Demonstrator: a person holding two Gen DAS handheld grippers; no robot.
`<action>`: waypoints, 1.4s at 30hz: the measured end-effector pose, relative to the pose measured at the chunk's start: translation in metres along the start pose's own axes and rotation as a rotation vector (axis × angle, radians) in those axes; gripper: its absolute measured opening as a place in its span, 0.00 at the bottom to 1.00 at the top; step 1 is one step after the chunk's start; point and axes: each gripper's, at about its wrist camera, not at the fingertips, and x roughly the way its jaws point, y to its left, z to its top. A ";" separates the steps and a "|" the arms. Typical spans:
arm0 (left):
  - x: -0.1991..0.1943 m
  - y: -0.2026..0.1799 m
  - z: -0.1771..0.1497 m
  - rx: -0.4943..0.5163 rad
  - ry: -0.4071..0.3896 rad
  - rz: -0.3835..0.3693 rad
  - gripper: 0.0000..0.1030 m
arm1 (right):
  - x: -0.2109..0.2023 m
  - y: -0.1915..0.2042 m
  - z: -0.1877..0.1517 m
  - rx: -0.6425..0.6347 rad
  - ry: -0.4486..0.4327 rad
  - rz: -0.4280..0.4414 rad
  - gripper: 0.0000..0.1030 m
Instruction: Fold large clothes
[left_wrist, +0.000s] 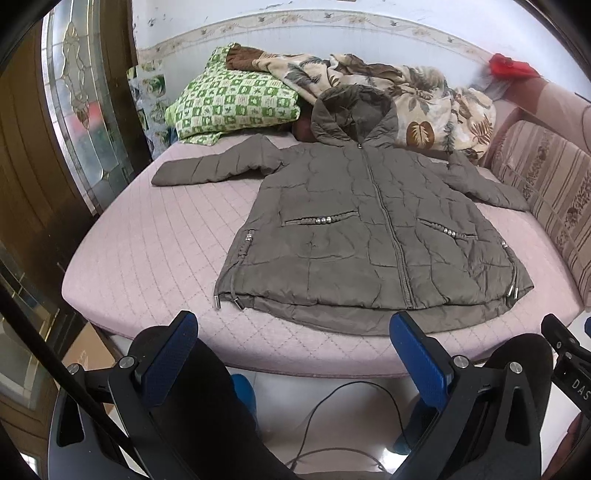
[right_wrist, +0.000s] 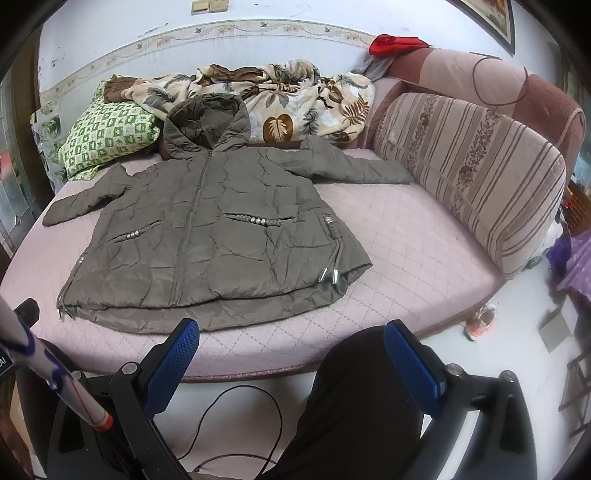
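Note:
A grey-brown quilted hooded jacket (left_wrist: 354, 221) lies flat, front up and zipped, on a pink quilted mattress (left_wrist: 147, 258). Both sleeves are spread out to the sides and the hood points to the far wall. It also shows in the right wrist view (right_wrist: 207, 229) on the mattress (right_wrist: 406, 236). My left gripper (left_wrist: 295, 332) is open and empty, held off the near edge of the mattress below the jacket's hem. My right gripper (right_wrist: 291, 339) is open and empty, also short of the near edge, below the hem's right part.
A green checked pillow (left_wrist: 229, 103) and a leaf-patterned blanket (left_wrist: 406, 99) lie behind the hood. A striped bolster (right_wrist: 480, 166) lines the right side. A wooden door (left_wrist: 44, 147) stands at the left. A black cable (right_wrist: 236, 424) lies on the floor below.

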 end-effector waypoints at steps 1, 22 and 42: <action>0.001 0.000 0.001 -0.002 0.004 -0.002 1.00 | 0.001 -0.001 0.002 0.002 0.001 0.000 0.99; 0.021 0.015 0.037 -0.016 0.028 -0.003 1.00 | 0.029 -0.005 0.042 -0.014 0.013 -0.014 0.99; 0.057 0.032 0.070 -0.049 0.064 0.034 1.00 | 0.061 -0.002 0.089 -0.048 0.034 -0.029 0.99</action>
